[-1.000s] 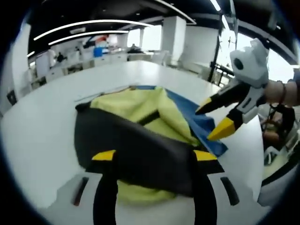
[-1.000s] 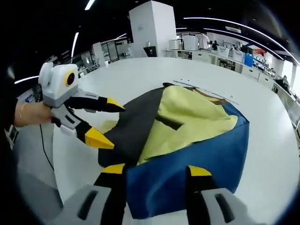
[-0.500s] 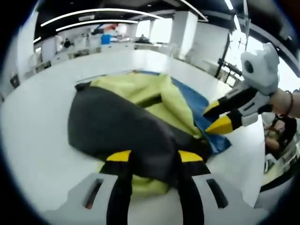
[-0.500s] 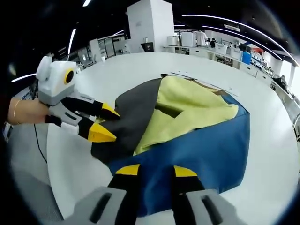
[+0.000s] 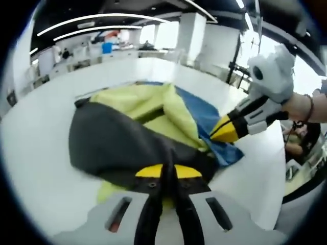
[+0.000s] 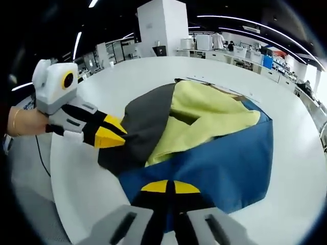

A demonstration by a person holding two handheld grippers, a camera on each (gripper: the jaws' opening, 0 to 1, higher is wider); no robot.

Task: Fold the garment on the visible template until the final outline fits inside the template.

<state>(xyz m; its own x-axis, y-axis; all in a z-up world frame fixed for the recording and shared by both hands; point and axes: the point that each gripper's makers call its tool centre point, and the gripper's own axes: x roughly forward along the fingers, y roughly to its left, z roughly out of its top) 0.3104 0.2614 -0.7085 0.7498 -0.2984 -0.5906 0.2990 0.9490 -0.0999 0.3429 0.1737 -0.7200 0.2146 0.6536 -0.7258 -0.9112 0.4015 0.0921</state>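
Note:
A garment with black, yellow and blue panels lies bunched on the white table. In the left gripper view, my left gripper is shut on the near edge of the black panel. My right gripper comes in from the right, shut on the blue hem. In the right gripper view, my right gripper pinches the near edge of the blue panel. My left gripper bites the black panel at its left edge. The yellow panel lies folded in the middle.
The round table's edge runs close below both grippers. A thin line on the tabletop shows just beyond the garment. A white pillar and desks stand far behind. A hand holds the left gripper.
Both grippers have gone from open to shut, the left on the black edge and the right on the blue edge. Both cameras moved in closer to the garment.

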